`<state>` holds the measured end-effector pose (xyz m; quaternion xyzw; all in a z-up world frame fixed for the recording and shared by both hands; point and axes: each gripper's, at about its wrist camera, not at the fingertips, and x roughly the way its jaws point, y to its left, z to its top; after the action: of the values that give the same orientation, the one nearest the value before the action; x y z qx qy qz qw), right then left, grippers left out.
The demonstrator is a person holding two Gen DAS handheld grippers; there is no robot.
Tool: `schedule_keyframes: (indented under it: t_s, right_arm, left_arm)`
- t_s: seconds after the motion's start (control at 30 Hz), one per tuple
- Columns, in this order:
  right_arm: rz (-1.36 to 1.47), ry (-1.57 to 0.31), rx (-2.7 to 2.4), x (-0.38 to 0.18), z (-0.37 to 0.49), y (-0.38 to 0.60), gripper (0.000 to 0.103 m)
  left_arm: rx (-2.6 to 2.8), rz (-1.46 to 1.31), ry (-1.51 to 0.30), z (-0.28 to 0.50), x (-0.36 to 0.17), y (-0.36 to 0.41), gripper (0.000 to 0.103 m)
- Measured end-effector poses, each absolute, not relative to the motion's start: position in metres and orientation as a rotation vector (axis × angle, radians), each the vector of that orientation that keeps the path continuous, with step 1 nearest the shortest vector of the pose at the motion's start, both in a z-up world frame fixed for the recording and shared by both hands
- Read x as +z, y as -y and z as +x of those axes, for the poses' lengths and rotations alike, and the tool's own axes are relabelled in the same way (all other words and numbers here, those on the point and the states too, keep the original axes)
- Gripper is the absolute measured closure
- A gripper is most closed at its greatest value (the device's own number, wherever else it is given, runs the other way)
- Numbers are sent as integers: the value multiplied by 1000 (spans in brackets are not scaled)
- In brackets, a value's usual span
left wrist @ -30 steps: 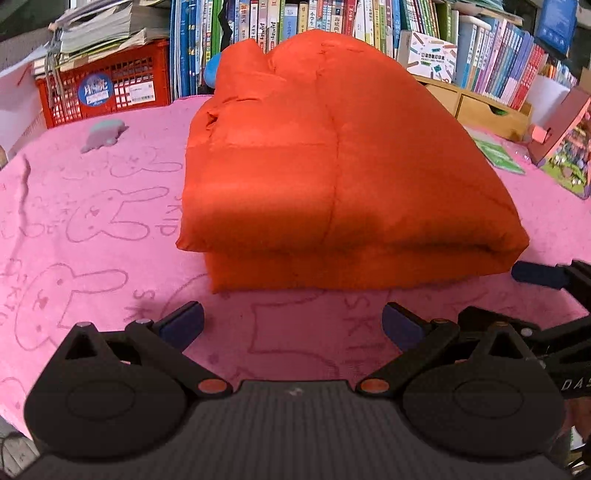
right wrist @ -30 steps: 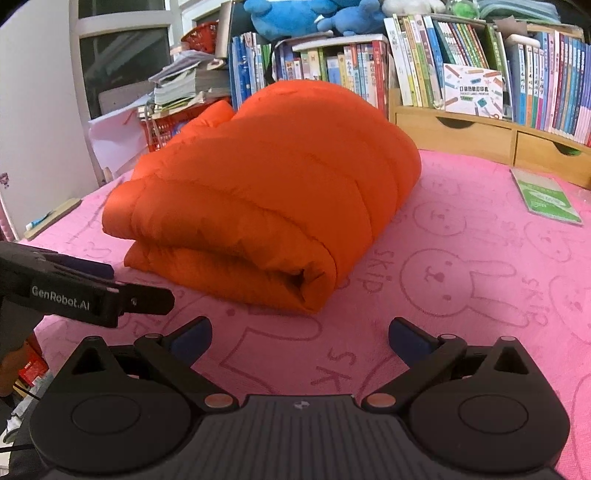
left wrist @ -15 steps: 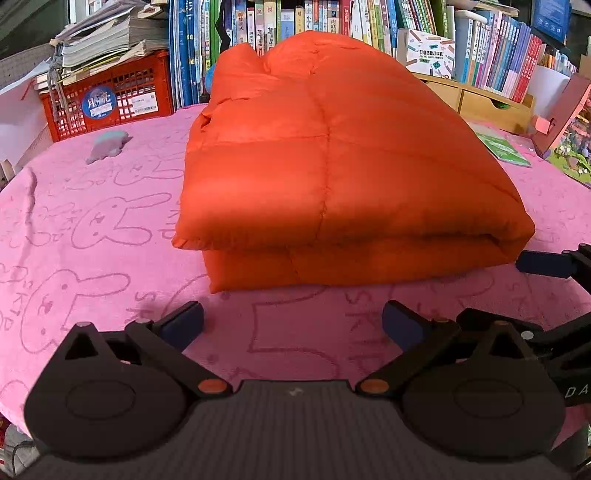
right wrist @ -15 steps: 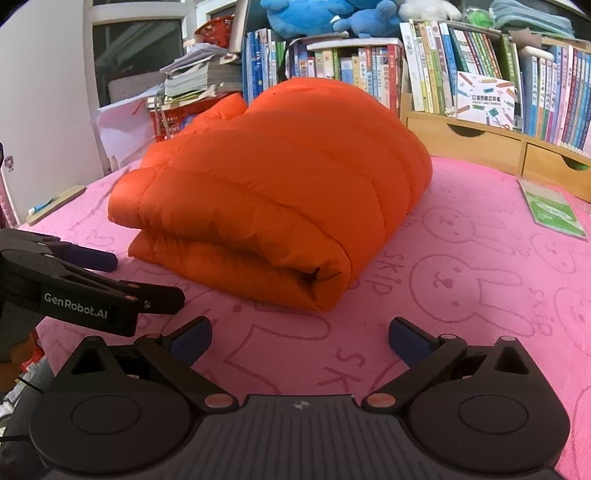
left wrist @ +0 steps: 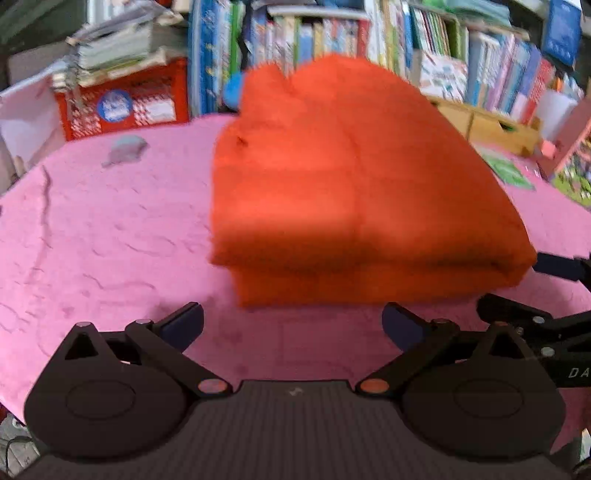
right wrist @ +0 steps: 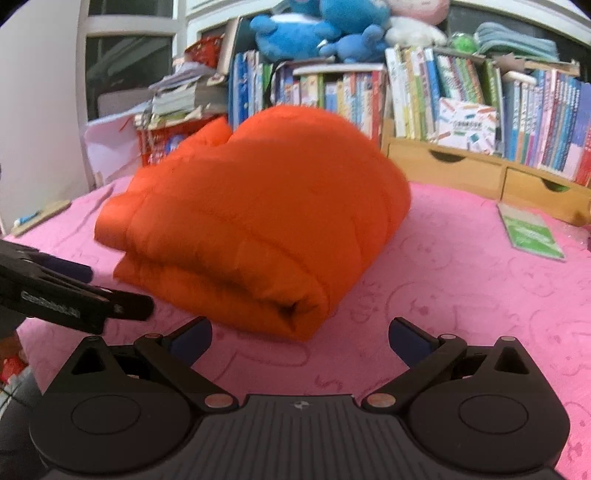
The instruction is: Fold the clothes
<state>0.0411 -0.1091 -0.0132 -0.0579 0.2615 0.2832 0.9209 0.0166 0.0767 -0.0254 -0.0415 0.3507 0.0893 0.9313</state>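
Grippers sit nearest in both wrist views, each with its two dark fingers spread wide and nothing between them: the left gripper (left wrist: pixel 291 323) and the right gripper (right wrist: pixel 301 338) are both released and hover low over a pink cloth (right wrist: pixel 461 280) printed with rabbit outlines. Neither touches the garment. Just beyond them lies the task's thing, a puffy orange jacket (right wrist: pixel 258 221), folded into a thick bundle of two stacked layers in the middle of the cloth, its rolled edge facing the right gripper and its flat layered edge facing the left one (left wrist: pixel 351 184). In the left view the image is blurred, so fine seams cannot be read. The fold looks close to finished, judging by the compact shape. To finish well, any last touch should press down lightly on the top layer to push out trapped air, and square the loose corner nearest the left gripper, since padded fabric tends to spring open. To the right lies a green booklet (right wrist: pixel 532 234). Behind stand a red crate (left wrist: pixel 125 105), wooden drawers (right wrist: pixel 480 173), packed books (right wrist: pixel 535 107) and blue plush toys (right wrist: pixel 317 31) on top.
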Motion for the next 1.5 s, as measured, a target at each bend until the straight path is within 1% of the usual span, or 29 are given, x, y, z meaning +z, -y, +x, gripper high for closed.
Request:
schedule_keyframes:
  t_s: [0.13,0.4,0.83,1.03,1.17,1.3,1.5]
  right_arm:
    - [-114,-498,558,-7,45,105,0]
    - [-327,-390,380,-13,49,87,0]
    - [-230,-463,327,-17,62,116,1]
    - [-155,-519,334,-20,68,126,1]
    - [-175,-504,447,-20,57,125,0]
    - [-220,-493,556,-20,42,121,0]
    - [-240,-490,609,-16,31,113,0]
  left_arm:
    - [240,-76,-693,20,-22,-84,0]
    - [304,-93,-744,31,-39,-103,0]
    - [271,-92,-716,31,-44,-106,0]
    - [285,-77,-739,28,-38,-101,0]
    - [261,-34,-726,17,-27,-89,0]
    - [231,-54,-719,13,-20,-84,0]
    - [227,-33,-747,19,-24,-72,0]
